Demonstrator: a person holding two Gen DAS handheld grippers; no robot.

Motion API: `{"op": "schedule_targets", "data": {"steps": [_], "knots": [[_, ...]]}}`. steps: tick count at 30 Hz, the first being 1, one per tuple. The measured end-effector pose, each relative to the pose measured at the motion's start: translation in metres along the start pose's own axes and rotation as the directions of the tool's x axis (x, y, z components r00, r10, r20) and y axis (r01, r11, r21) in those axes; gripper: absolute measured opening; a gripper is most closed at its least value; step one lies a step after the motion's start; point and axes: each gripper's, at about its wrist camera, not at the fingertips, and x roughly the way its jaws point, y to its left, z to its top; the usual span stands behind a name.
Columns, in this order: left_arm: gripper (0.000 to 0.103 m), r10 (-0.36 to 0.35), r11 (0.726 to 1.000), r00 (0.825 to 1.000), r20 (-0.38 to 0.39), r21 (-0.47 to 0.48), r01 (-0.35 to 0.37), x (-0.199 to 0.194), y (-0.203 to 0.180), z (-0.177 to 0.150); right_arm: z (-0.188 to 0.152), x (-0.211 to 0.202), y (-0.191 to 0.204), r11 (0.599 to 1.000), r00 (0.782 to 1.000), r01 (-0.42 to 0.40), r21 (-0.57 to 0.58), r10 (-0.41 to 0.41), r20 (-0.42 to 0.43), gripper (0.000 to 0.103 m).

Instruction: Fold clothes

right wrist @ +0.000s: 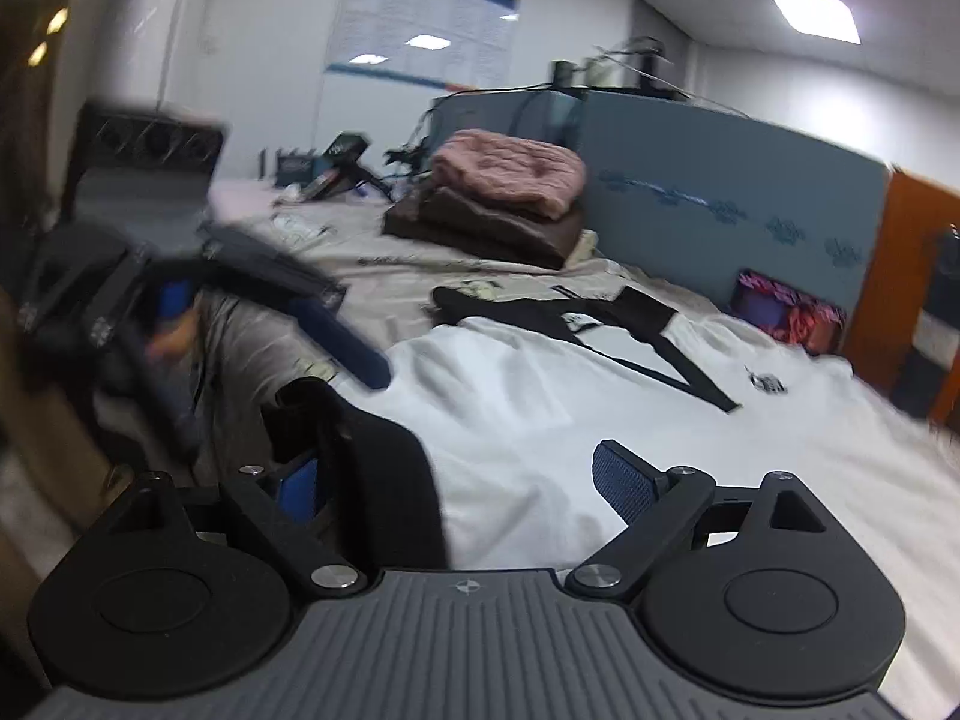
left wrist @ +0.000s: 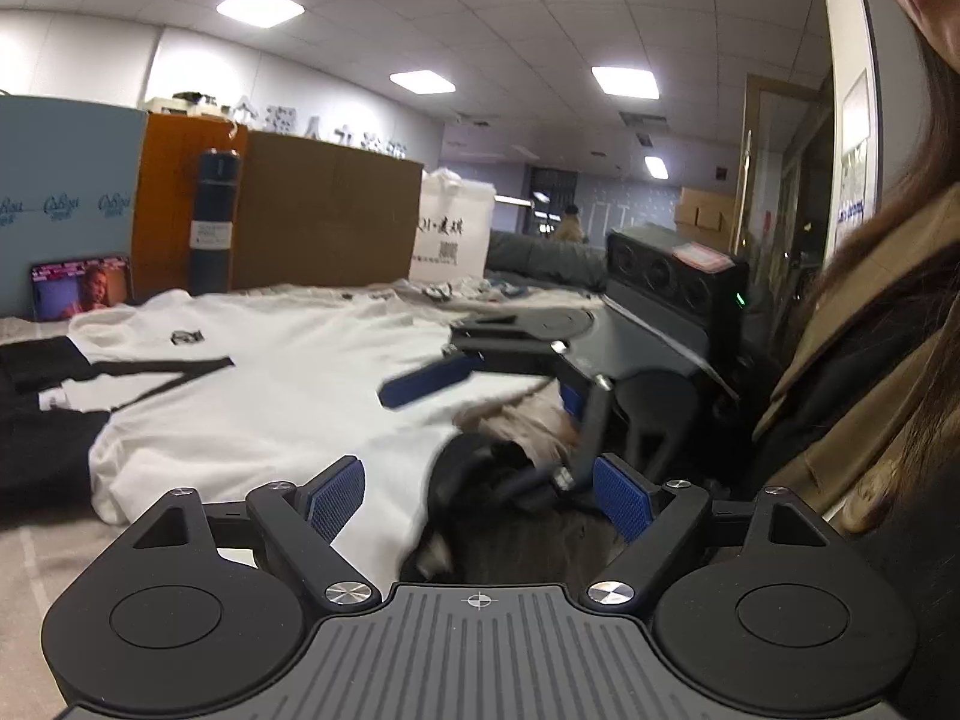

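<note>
A white T-shirt with black trim lies spread on the table; it also shows in the right wrist view. My left gripper is open, its blue pads wide apart over the shirt's near edge and a black sleeve. My right gripper is open; a black sleeve lies between its pads, beside the left one. Each gripper shows in the other's view: the right one and the left one, both blurred, with their blue fingers apart.
A dark bottle, cardboard box, white bag and photo card stand at the table's back. Folded pink and brown clothes sit stacked by a grey-blue partition. The person stands at right.
</note>
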Motion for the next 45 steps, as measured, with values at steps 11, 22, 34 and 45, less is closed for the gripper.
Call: {"op": "schedule_targets", "data": {"steps": [11,22,34,45], "knots": [[0.027,0.119,0.986,0.993,-0.022,0.117,-0.116,0.025,0.004,-0.011,-0.014,-0.028,-0.028,0.978,0.997,-0.059,0.201,0.046,0.069,0.084],[0.011,0.203,0.979,0.965,0.164,-0.045,-0.199,0.021,0.034,0.022,-0.019,-0.061,-0.053,0.989,0.996,0.021,0.148,-0.007,-0.091,0.085],[0.01,0.272,0.962,0.952,0.142,-0.02,-0.272,0.042,0.066,0.058,-0.036,-0.127,-0.125,0.943,0.912,0.302,0.138,-0.244,-0.329,0.012],[0.01,0.256,0.958,0.961,-0.104,0.162,-0.237,0.105,0.141,0.103,-0.01,-0.113,-0.222,0.933,0.942,0.296,0.203,-0.25,-0.225,0.006]]}}
